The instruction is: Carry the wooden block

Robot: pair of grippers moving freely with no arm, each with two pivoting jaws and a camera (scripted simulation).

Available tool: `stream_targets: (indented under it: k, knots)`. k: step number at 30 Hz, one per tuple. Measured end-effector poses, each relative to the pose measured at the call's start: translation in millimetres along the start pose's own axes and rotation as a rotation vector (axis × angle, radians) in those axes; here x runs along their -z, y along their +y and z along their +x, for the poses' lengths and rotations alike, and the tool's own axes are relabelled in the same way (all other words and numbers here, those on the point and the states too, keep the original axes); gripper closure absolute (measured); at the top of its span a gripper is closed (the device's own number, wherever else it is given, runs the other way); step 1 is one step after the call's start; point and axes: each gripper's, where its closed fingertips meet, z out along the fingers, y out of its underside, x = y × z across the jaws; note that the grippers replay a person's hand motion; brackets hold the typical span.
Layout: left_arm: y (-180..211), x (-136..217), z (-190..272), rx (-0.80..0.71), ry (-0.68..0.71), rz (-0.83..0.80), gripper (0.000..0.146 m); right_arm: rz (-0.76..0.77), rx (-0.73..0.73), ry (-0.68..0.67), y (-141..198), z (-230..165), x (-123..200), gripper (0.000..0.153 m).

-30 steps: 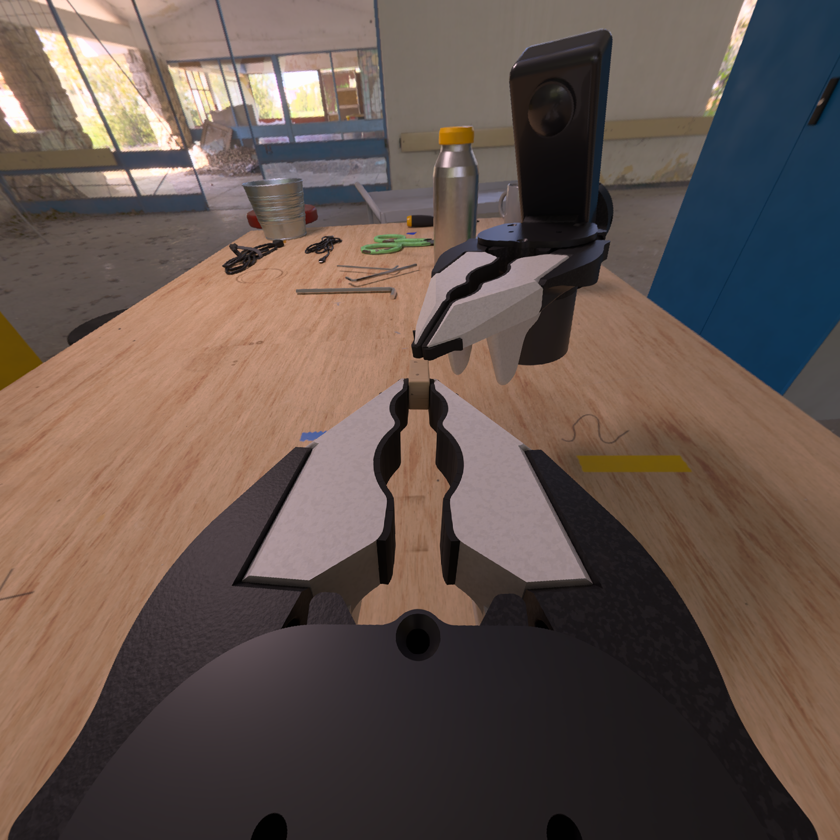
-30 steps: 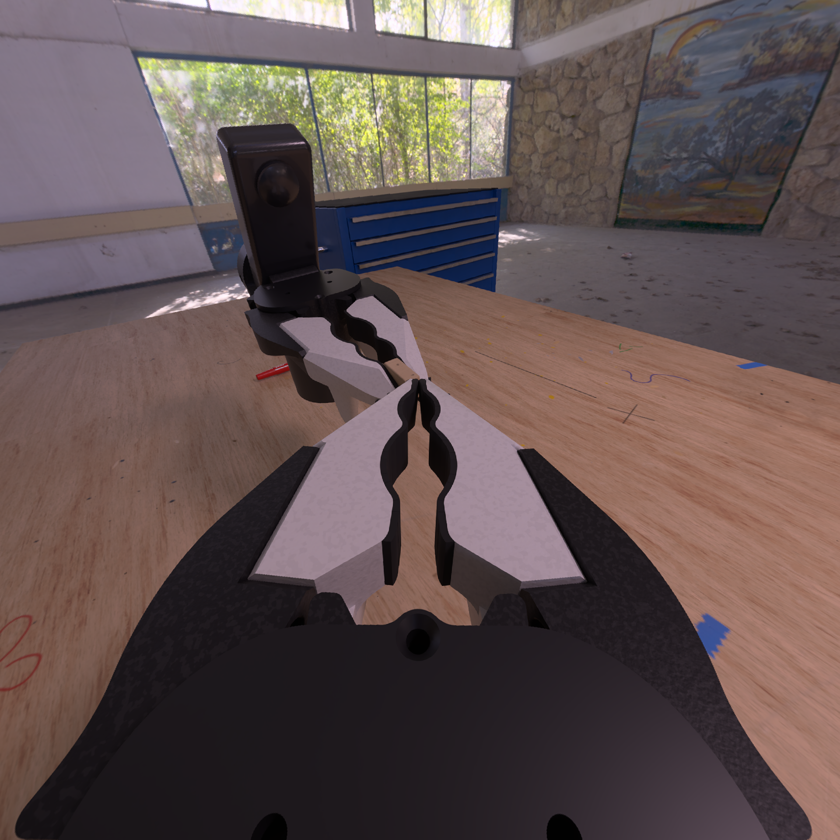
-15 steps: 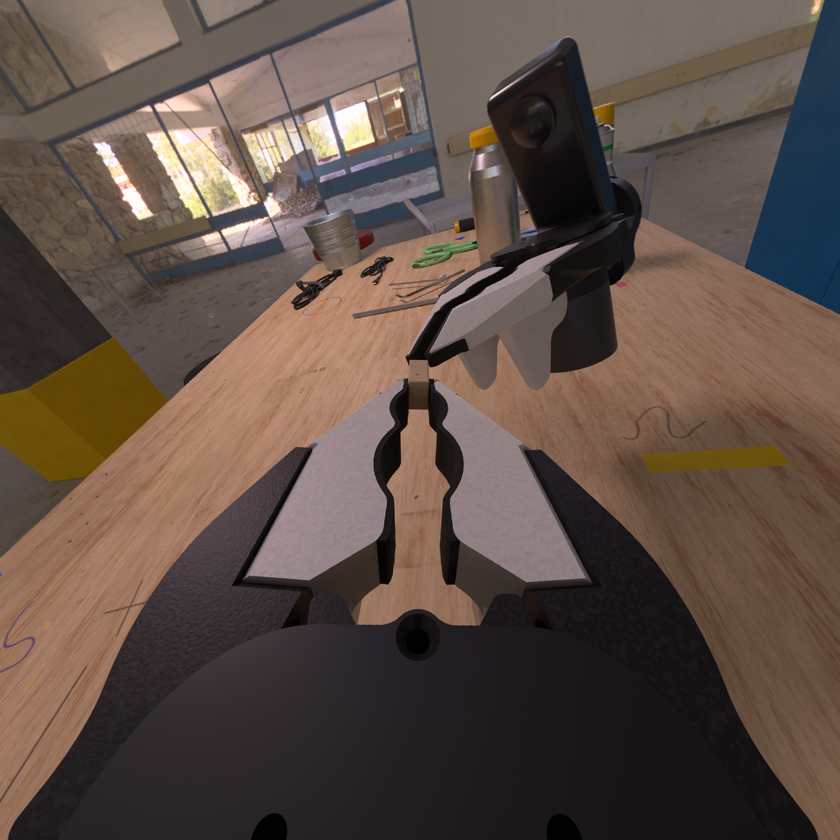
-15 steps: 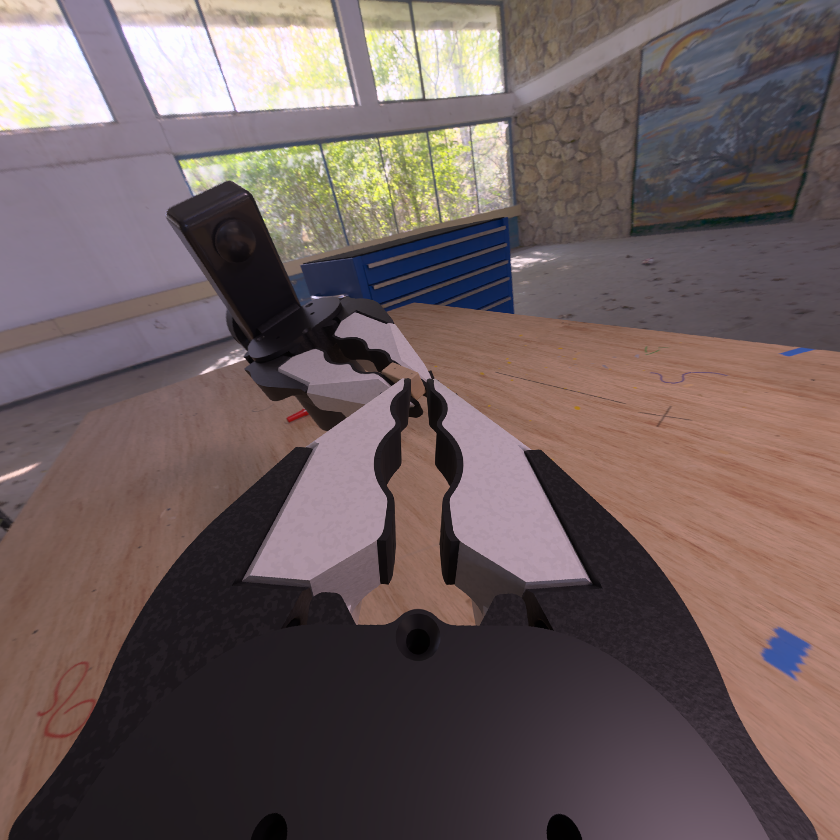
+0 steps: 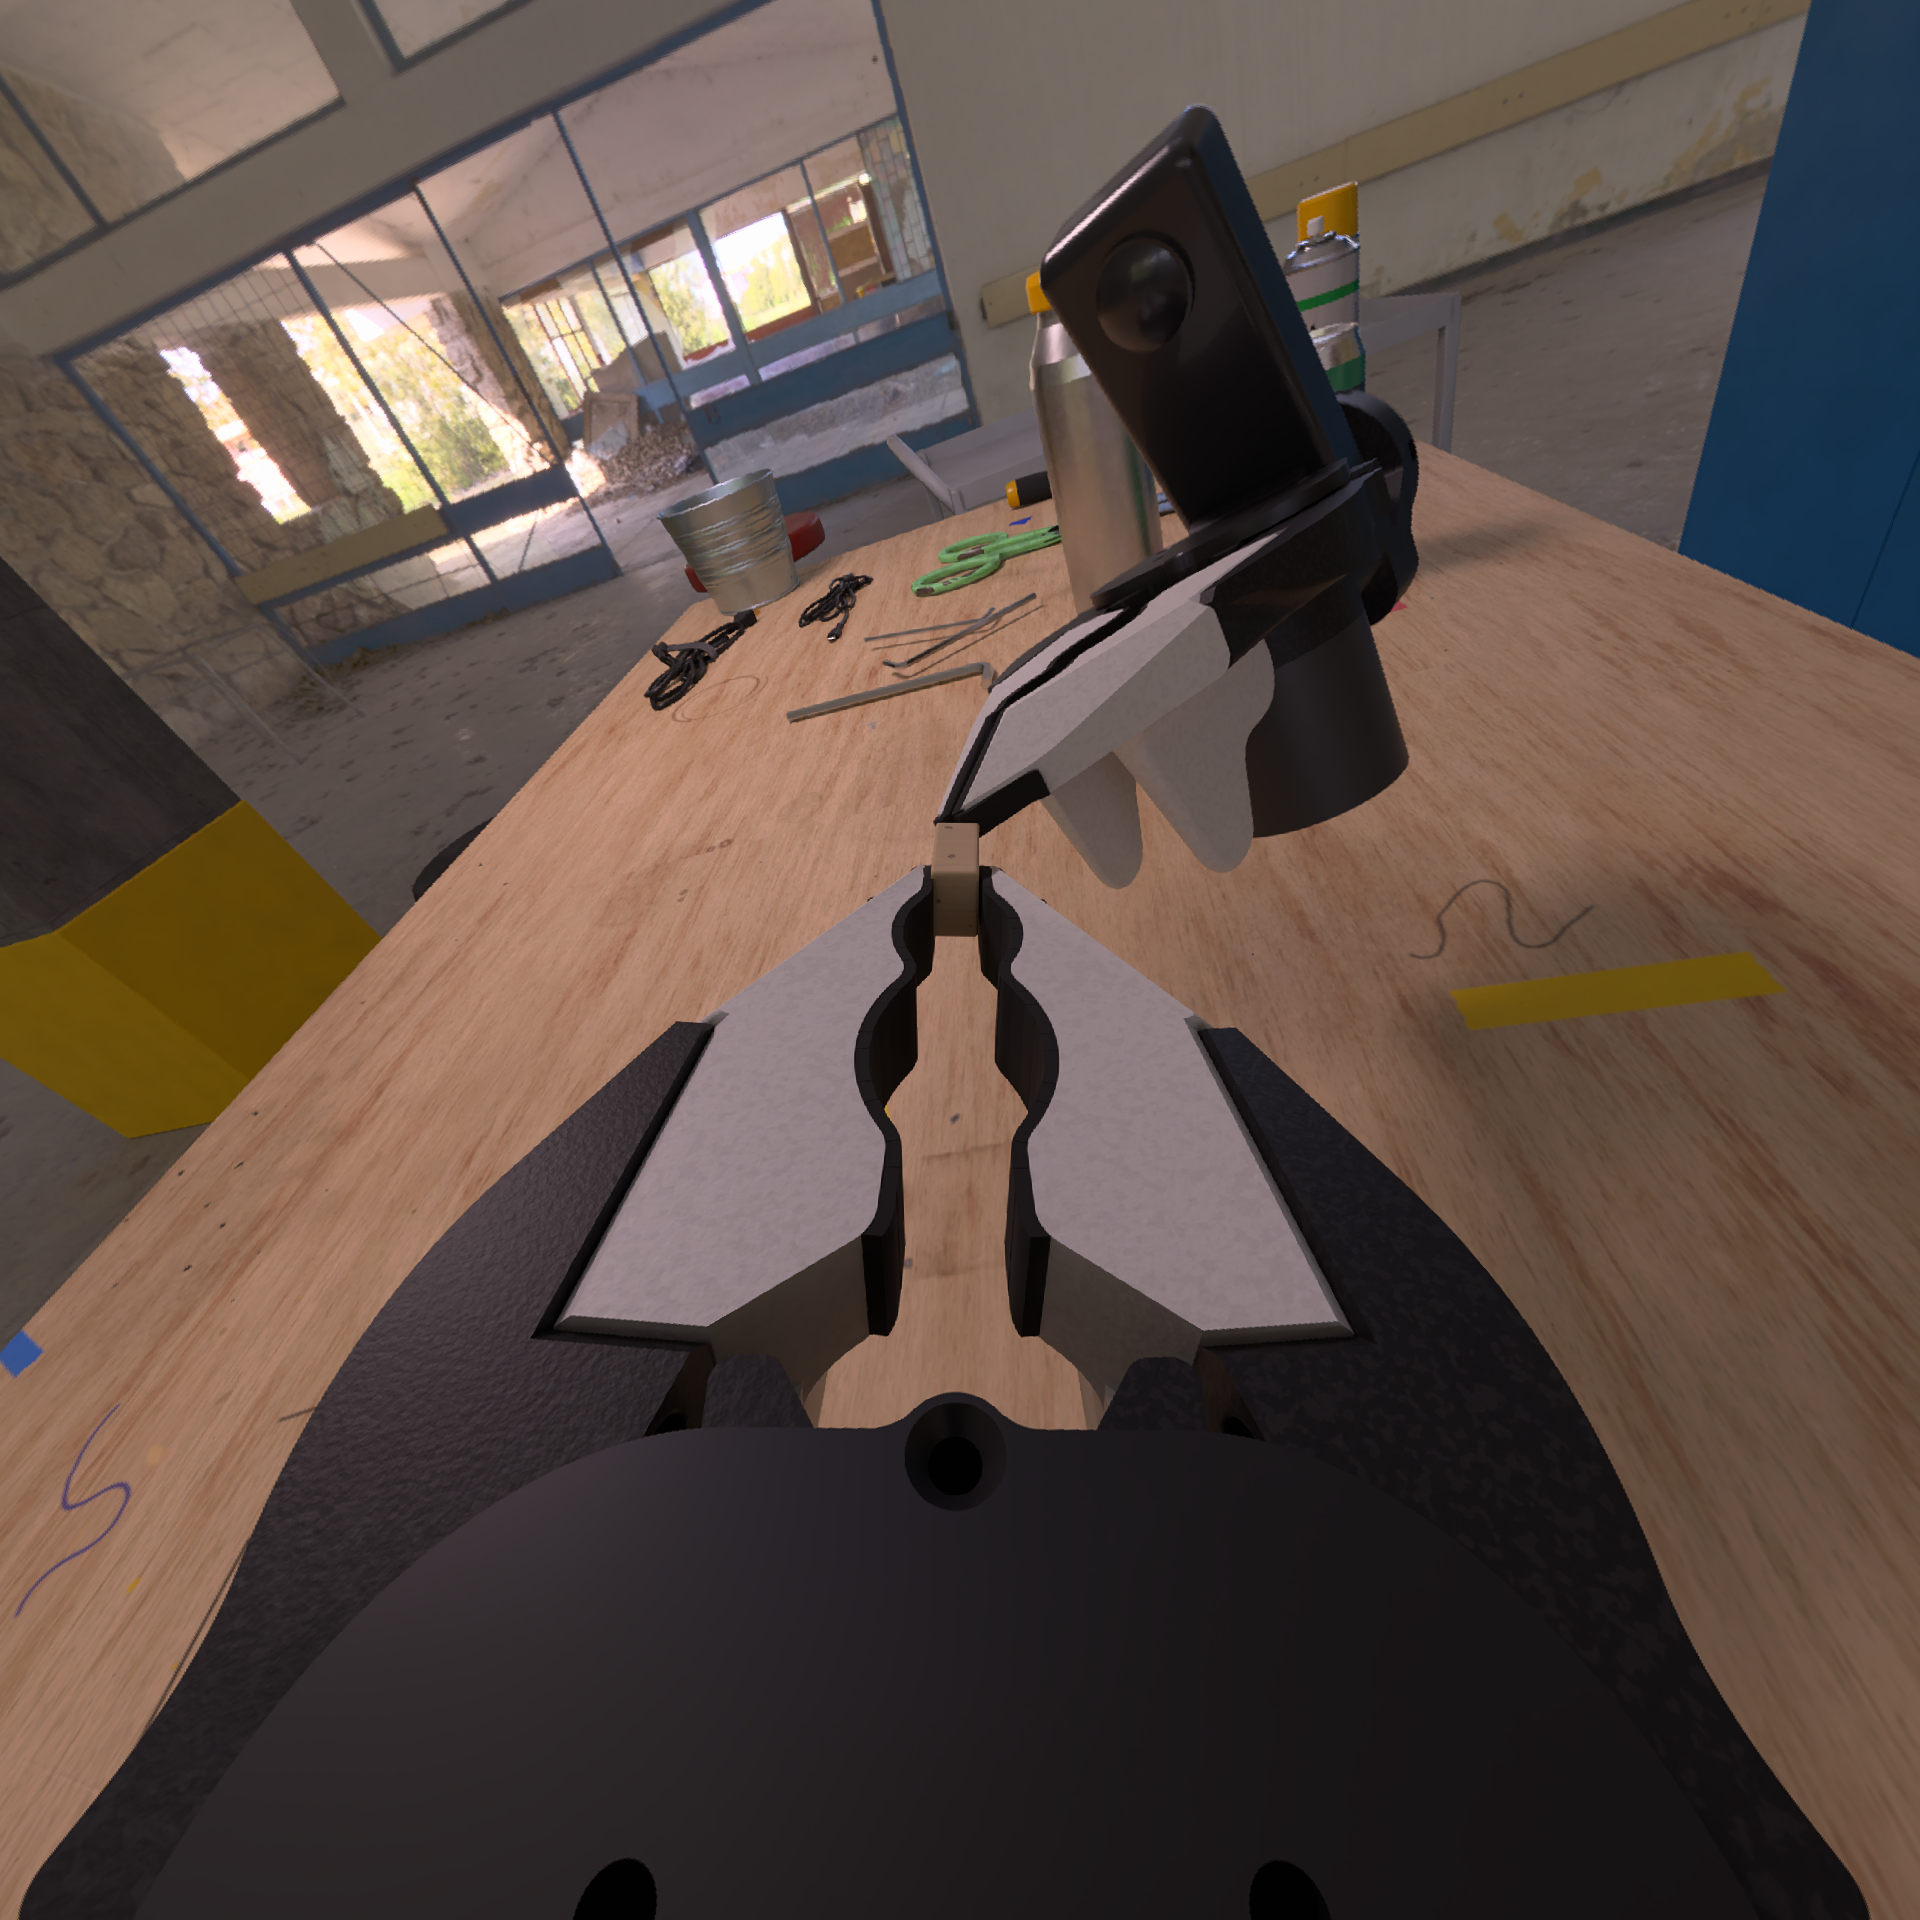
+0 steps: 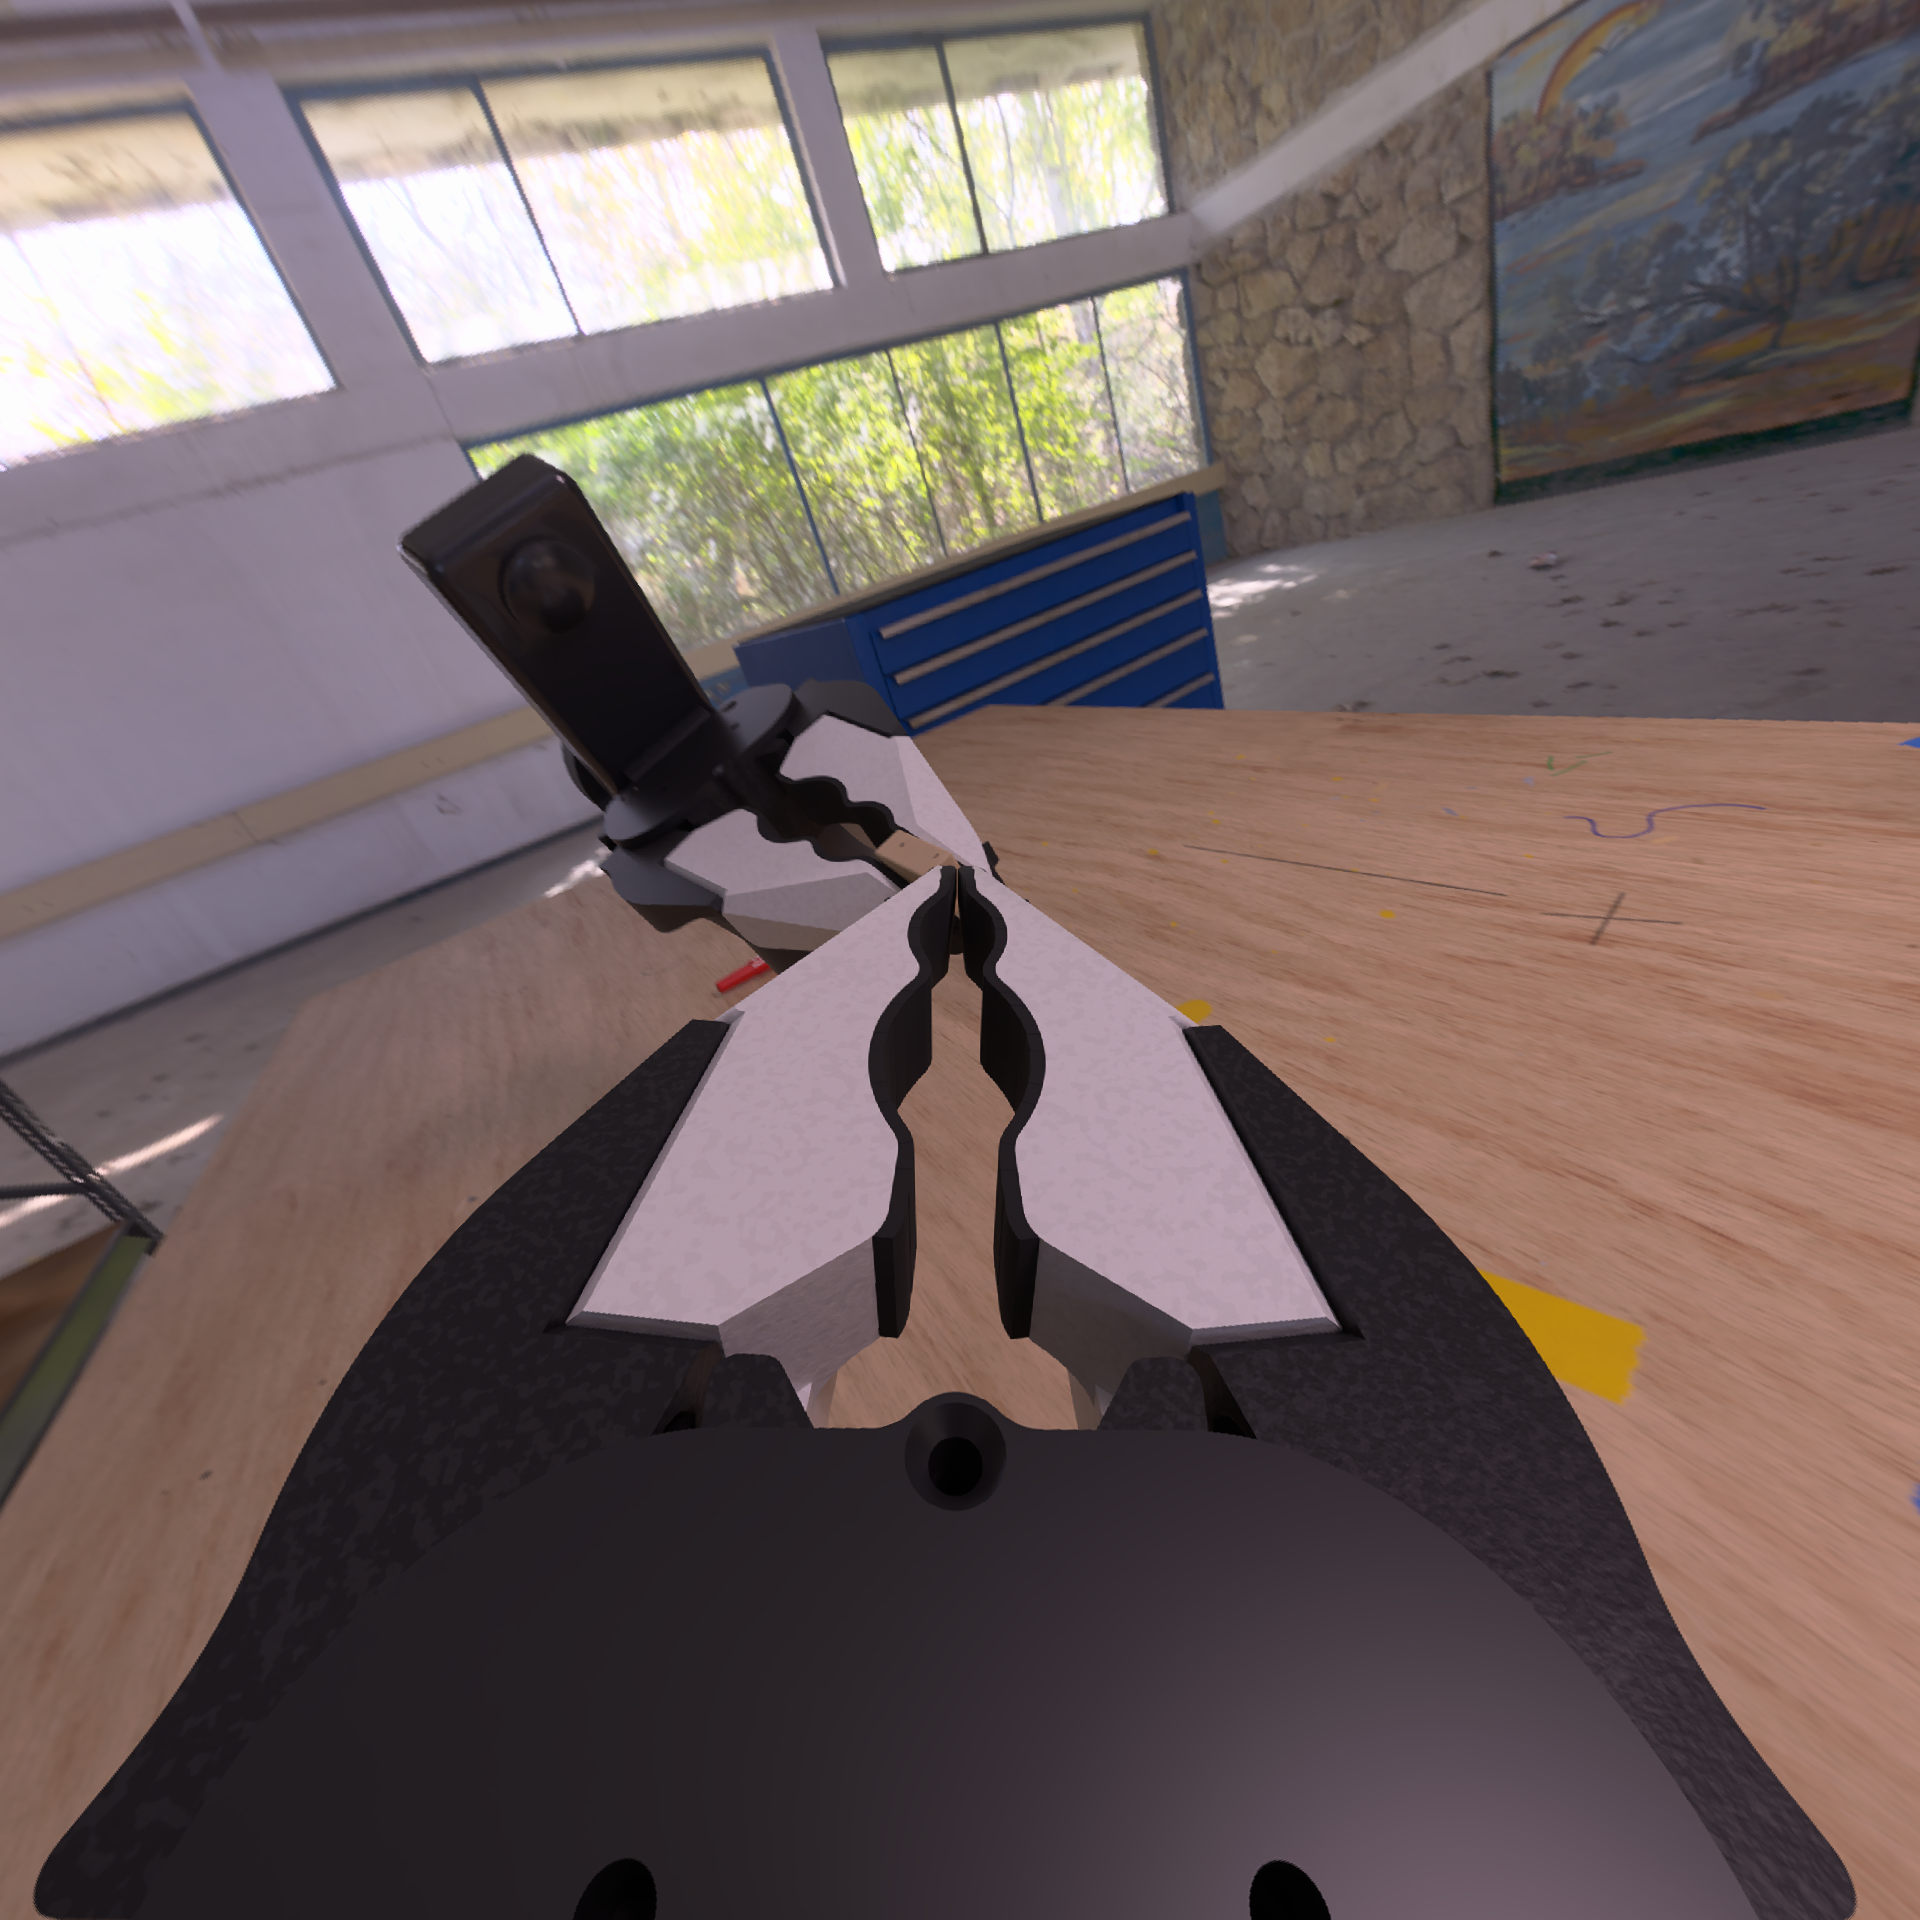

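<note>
A: Left wrist view, left to right. Yellow box on the floor off the table's left edge. Far end: black cables, steel bucket, metal bars, green scissors, then a steel bottle partly behind the right gripper.

B: And the block?

A: Block sits centre frame, pinched at the tips of the left gripper. Jaws nearly closed, a narrow gap behind the tips, block standing upright between them and held up off the table.

B: The right gripper?

A: Right gripper comes in from the upper right, tilted down, its tips drawn together at the block's top end. Touching, as far as this angle shows. Right of it: a dark squiggle and yellow tape on the wood.

B: Right wrist view?

A: Left gripper shows left of centre, angled in, a sliver of tan block between its fingers. The right gripper has its jaws almost fully together. The tips meet the block's end, but the contact is too small to see well; it probably grips the end, no more certain than that. Further right: blue cabinet beyond the table, a pen cross, more yellow tape.
</note>
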Motion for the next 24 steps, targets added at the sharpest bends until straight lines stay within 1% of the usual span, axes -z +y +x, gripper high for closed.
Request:
stream_targets:
  k: [2, 4, 5, 6, 7, 8, 10, 12, 13, 14, 15, 18, 20, 21, 22, 24]
  knots:
    - [1, 0, 3, -0.002, 0.012, -0.001, 0.139, -0.027, 0.019, 0.034, 3, 5, 0, 0.153]
    - [2, -5, 14, -0.026, 0.068, -0.007, 0.139, -0.028, 0.031, 0.134, 3, 20, 3, 0.153]
    - [7, -8, 10, -0.056, 0.025, -0.039, 0.139, -0.033, -0.003, 0.104, 4, 21, 3, 0.153]
    - [10, -10, 2, -0.043, -0.036, -0.051, 0.139, -0.039, -0.018, 0.091, 6, 25, 4, 0.153]
    - [12, -11, -3, 0.035, -0.049, -0.029, 0.139, -0.052, 0.017, 0.134, 8, 32, 6, 0.153]
    - [15, -12, -6, 0.099, -0.033, -0.007, 0.139, -0.054, 0.052, 0.181, 8, 38, 9, 0.153]
    - [26, -15, -10, 0.097, -0.041, -0.020, 0.139, 0.004, 0.055, 0.201, 4, 49, 14, 0.153]
    - [37, -20, -18, 0.099, -0.084, -0.053, 0.139, 0.043, 0.018, 0.199, -2, 60, 18, 0.153]
    - [39, -22, -24, 0.127, -0.105, -0.050, 0.139, 0.068, 0.003, 0.205, -13, 64, 21, 0.152]
    - [39, -22, -30, 0.162, -0.120, -0.029, 0.139, 0.114, 0.018, 0.219, -31, 67, 27, 0.146]
    - [38, -22, -34, 0.193, -0.129, 0.000, 0.139, 0.173, 0.077, 0.248, -58, 70, 34, 0.142]
    - [37, -23, -41, 0.225, -0.139, 0.031, 0.139, 0.313, 0.346, 0.408, -165, 77, 61, 0.144]
    - [37, -24, -41, 0.213, -0.140, 0.026, 0.139, 0.364, 0.437, 0.462, -229, 79, 72, 0.145]
    - [37, -24, -40, 0.210, -0.142, 0.025, 0.139, 0.382, 0.448, 0.471, -249, 81, 75, 0.145]
    - [36, -24, -40, 0.208, -0.145, 0.028, 0.139, 0.382, 0.446, 0.469, -261, 82, 75, 0.145]
    - [33, -22, -39, 0.200, -0.138, 0.039, 0.139, 0.386, 0.433, 0.436, -259, 83, 75, 0.144]
